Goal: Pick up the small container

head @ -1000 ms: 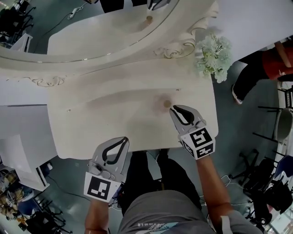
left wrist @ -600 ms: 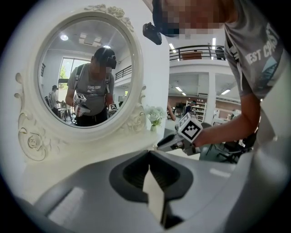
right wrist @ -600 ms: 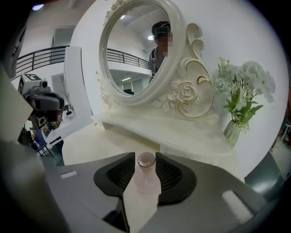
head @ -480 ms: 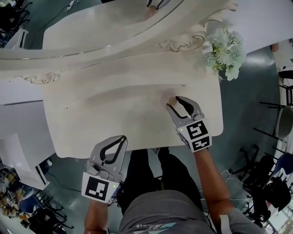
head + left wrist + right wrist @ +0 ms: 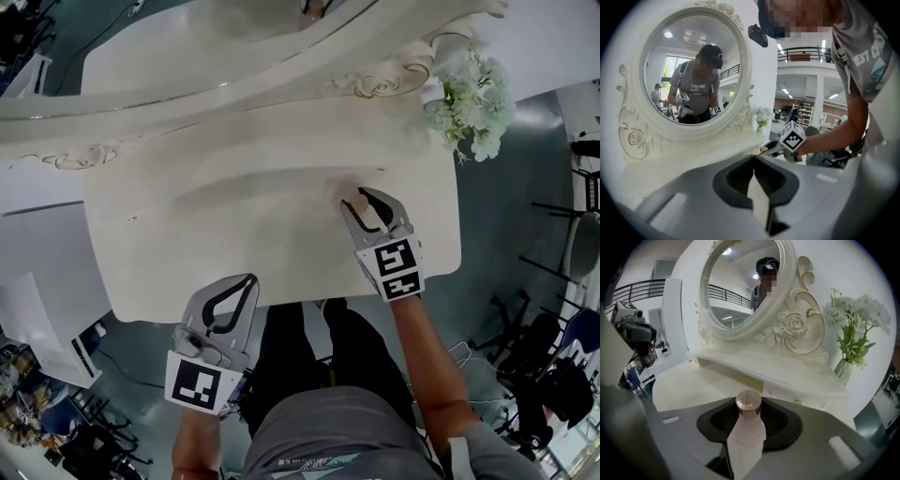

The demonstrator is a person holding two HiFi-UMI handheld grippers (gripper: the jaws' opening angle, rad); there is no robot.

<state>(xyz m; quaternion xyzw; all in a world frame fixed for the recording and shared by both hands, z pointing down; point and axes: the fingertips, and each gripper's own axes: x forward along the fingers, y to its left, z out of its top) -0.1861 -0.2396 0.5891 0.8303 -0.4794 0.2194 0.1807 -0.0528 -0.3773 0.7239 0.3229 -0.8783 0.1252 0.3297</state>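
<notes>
The small container (image 5: 355, 200) is a pale pink bottle with a rose-gold cap, standing on the cream vanity table (image 5: 234, 244) right of centre. My right gripper (image 5: 363, 199) straddles it with a jaw on each side. The jaws are closing, and I see no firm squeeze on it. In the right gripper view the bottle (image 5: 747, 432) fills the gap between the jaws, cap uppermost. My left gripper (image 5: 246, 281) hovers at the table's front edge, left of the person's legs, shut and empty. From the left gripper (image 5: 753, 161) view, the right gripper's marker cube (image 5: 792, 137) shows over the tabletop.
An ornate oval mirror (image 5: 187, 56) stands along the back of the table. A vase of white flowers (image 5: 473, 94) sits at the back right corner, close behind the right gripper. A raised shelf (image 5: 787, 373) with small knobs runs under the mirror. A white cabinet (image 5: 37, 272) stands left.
The right gripper opened from nearly shut and slid forward, so the bottle now stands between its jaws. The left gripper has barely moved.
</notes>
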